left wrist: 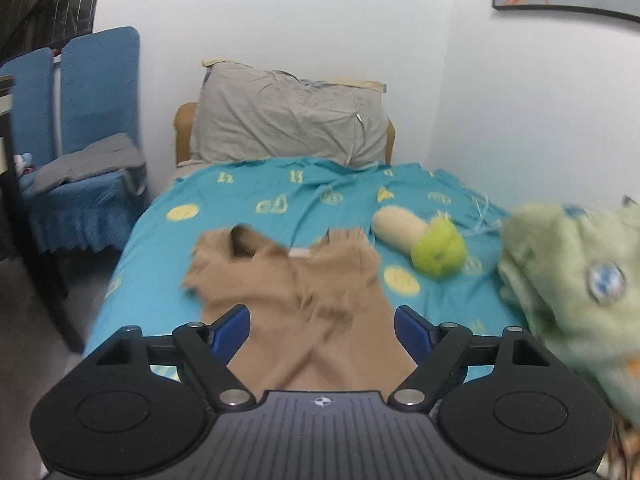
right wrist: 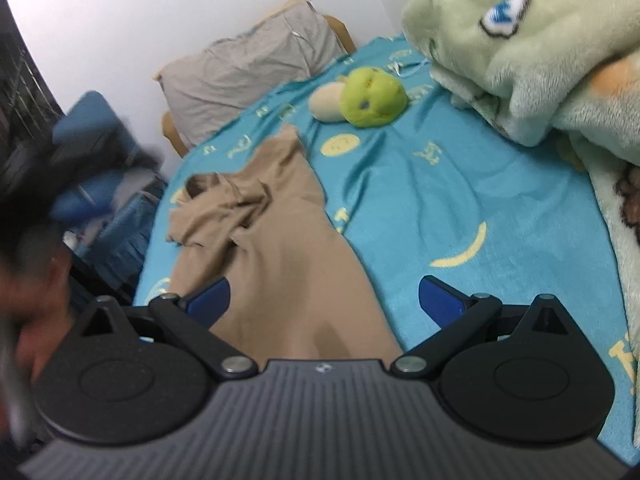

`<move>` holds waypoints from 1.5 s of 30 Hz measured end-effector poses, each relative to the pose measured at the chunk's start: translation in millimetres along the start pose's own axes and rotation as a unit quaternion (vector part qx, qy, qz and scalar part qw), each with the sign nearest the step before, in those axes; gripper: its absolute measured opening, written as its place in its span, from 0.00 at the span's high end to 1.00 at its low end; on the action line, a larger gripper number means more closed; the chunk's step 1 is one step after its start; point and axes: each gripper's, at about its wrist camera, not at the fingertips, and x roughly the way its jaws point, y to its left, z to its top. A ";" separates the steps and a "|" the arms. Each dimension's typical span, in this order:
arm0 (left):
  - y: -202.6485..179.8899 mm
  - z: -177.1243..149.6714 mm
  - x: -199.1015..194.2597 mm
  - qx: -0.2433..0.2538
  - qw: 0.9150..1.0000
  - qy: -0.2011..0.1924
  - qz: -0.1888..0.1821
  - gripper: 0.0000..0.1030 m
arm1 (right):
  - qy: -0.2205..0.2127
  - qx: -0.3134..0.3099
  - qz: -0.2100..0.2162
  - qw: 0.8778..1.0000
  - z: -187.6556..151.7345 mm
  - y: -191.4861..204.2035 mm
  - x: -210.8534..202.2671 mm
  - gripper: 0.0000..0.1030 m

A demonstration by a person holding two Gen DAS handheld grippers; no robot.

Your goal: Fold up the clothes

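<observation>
Nearest the cameras, the left gripper (left wrist: 322, 320) and the right gripper (right wrist: 325, 300) each hold their blue-padded fingers (left wrist: 234, 326) spread wide, gripping nothing. Between and beyond both pairs lies the tan, soft knit garment (left wrist: 292, 292), stretched lengthwise on the teal bed sheet printed with yellow symbols (left wrist: 224, 204); its near end runs under the grippers, and its far end is bunched and partly turned over itself (right wrist: 216, 204). Further on, beside the garment but apart from it, rests a lime-green and cream plush toy (left wrist: 432, 246); a pale green fleece blanket (right wrist: 520, 40) is heaped along the right edge. At the head of the bed a grey pillow (left wrist: 288, 120) leans against the wall, with a blue-covered chair (left wrist: 92, 128) to the left. Likely hazards: closing on the crumpled far end would trap several layers and fold in the creases; a wide sweep could drag the plush toy or snag the blanket.
</observation>
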 end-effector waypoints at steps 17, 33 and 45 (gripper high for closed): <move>13.5 -97.6 -113.6 0.009 0.999 -0.049 0.015 0.05 | 0.003 -0.041 0.116 0.992 7.9 25.3 -51.5 0.29; 80.2 -99.7 -50.1 -0.056 0.998 -0.037 0.018 0.04 | 0.030 -0.176 0.090 0.980 98.3 156.1 195.0 0.32; 108.7 -124.6 0.9 -0.107 0.994 0.030 0.006 0.05 | 0.073 -0.194 0.050 0.977 89.9 169.1 325.7 0.88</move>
